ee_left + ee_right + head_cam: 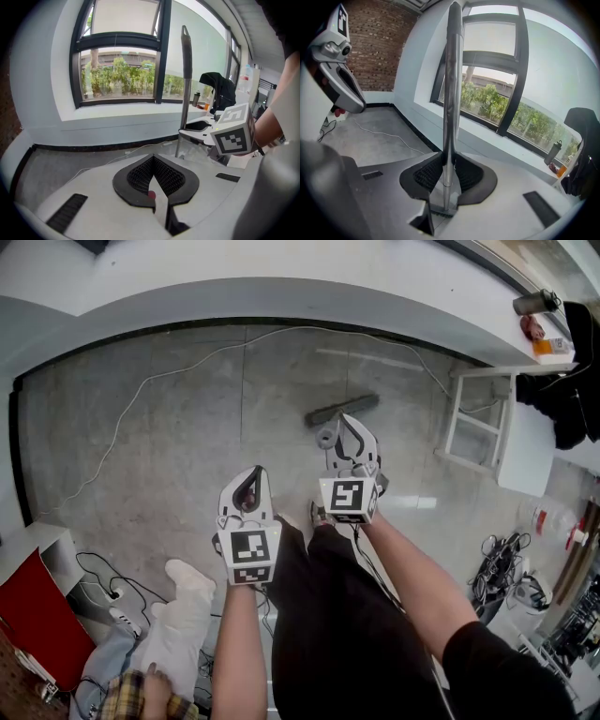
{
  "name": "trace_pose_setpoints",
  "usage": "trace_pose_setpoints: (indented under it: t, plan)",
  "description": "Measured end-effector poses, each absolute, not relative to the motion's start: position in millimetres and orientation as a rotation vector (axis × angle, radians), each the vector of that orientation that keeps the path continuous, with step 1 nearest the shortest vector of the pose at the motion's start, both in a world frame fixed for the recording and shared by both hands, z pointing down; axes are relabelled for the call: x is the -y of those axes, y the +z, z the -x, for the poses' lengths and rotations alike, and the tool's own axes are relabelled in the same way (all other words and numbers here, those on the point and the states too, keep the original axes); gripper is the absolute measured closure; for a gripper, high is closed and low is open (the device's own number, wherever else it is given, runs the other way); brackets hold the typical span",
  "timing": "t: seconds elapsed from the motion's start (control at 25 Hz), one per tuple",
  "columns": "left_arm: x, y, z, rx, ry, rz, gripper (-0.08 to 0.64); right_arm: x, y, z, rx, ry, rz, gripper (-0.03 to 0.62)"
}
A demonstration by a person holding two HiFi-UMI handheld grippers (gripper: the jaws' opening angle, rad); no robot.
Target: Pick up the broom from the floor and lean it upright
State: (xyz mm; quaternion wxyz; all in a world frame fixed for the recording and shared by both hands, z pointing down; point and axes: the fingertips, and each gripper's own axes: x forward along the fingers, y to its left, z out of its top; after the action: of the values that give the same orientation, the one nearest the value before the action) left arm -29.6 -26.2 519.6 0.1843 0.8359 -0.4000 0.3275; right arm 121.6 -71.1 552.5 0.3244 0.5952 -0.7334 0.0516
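The broom stands nearly upright. Its dark head (342, 410) rests on the grey concrete floor and the grey top end of the handle (326, 437) rises toward me. My right gripper (356, 439) is shut on the metal handle (451, 93); in the right gripper view the pole runs straight up between the ribbed pads (426, 174). My left gripper (251, 486) hangs beside it on the left, shut and holding nothing, its tips (153, 161) meeting. From the left gripper view, the handle (186, 84) rises in front of the window, with the right gripper (224, 136) on it.
A white cable (141, 395) trails across the floor on the left. A white frame stand (478, 418) is at the right, with a black garment (572, 381) beyond it. A curved white sill (281, 292) runs under the windows. A red cabinet (28, 615) sits lower left.
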Motion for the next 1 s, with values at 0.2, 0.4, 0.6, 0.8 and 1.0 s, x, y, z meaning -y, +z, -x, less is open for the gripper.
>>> trace_pose_setpoints:
  t: [0.2, 0.4, 0.6, 0.8, 1.0]
  plan:
    - [24, 517, 24, 1.127, 0.919, -2.364, 0.555, 71, 549, -123, 1.925, 0.103, -1.542, 0.517]
    - [20, 518, 22, 1.123, 0.921, -2.368, 0.555, 71, 547, -123, 1.933, 0.070, -1.518, 0.508]
    - [15, 514, 19, 1.123, 0.927, -2.369, 0.555, 67, 542, -124, 1.949, 0.061, -1.489, 0.499]
    - [13, 507, 16, 1.139, 0.922, -2.364, 0.555, 66, 536, -124, 1.967, 0.038, -1.455, 0.494]
    - [4, 498, 11, 1.143, 0.918, -2.358, 0.555, 57, 528, -129, 1.963, 0.043, -1.434, 0.491]
